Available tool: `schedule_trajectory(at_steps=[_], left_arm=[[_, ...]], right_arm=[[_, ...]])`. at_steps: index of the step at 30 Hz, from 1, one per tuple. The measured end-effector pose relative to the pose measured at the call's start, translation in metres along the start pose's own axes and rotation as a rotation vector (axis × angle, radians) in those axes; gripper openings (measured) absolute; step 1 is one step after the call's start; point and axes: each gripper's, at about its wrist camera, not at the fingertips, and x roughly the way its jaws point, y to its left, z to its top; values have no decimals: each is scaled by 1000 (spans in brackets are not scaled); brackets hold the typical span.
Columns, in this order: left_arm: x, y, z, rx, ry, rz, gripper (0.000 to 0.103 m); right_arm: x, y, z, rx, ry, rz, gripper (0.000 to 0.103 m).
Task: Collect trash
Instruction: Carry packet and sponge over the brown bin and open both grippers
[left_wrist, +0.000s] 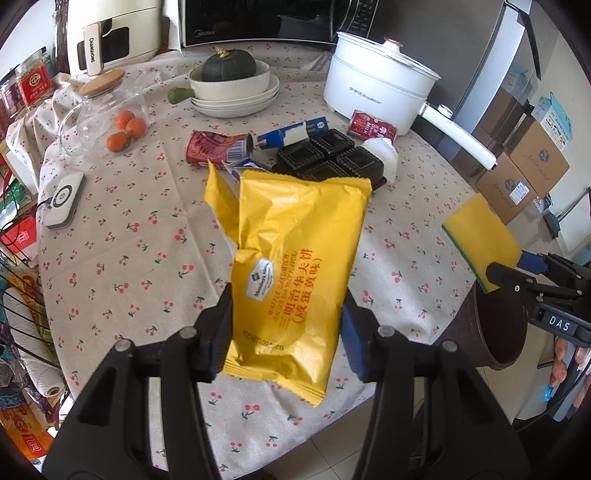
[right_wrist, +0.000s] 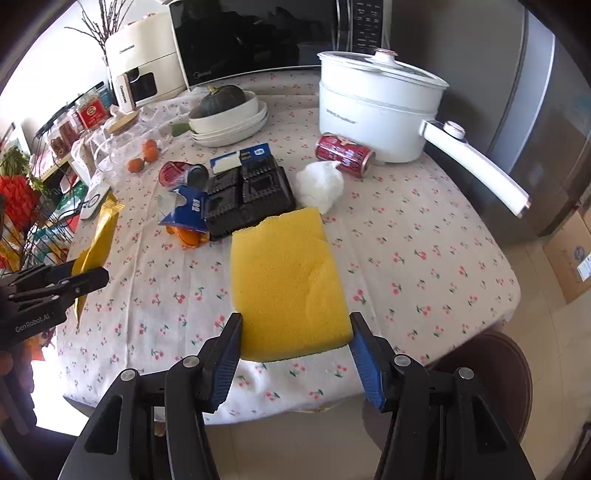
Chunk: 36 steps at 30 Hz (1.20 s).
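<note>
Mid-collection, carry step: two trash items gripped and lifted off the table, bin drop pending.

Yellow waffle-sandwich wrapper clamped in left gripper, pads pressing both long edges, torn top flopping toward the far side, hanging clear of the cherry-print tablecloth.

Yellow sponge with green scrub layer pinched in right gripper, near end between the blue pads, far end sticking out over the table. Same sponge visible at right in the left wrist view, well apart from the wrapper.

Next move, judged: swing both loads to the brown bin just off the near right table edge, below the right gripper; centre each item over the opening, then release. Wrapper is light and floppy, may catch the rim.

Still on the table, far centre cluster:
- black plastic tray
- crushed red can left of tray, second red can beside the white electric pot
- blue torn packaging, blue-white wrapper
- crumpled white tissue right of tray

Likely not trash: tangerines, squash in bowl, glass jar.
</note>
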Motion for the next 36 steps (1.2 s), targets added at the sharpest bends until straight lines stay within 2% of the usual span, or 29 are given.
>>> schedule_trajectory(at_steps=[6, 11, 19, 29, 36], left_arm=[[2, -38, -1, 46, 2, -46, 53], [10, -78, 1, 115, 9, -82, 53], [32, -152, -1, 223, 47, -147, 53], [59, -242, -20, 352, 92, -225, 53], [78, -289, -32, 413, 112, -278, 53]], right_arm=[[-14, -32, -27, 107, 16, 15, 58], [-21, -62, -47, 131, 27, -38, 58], [-28, -124, -82, 242, 60, -90, 59], [-44, -184, -124, 346, 81, -137, 59], [-54, -223, -156, 427, 100, -170, 60]])
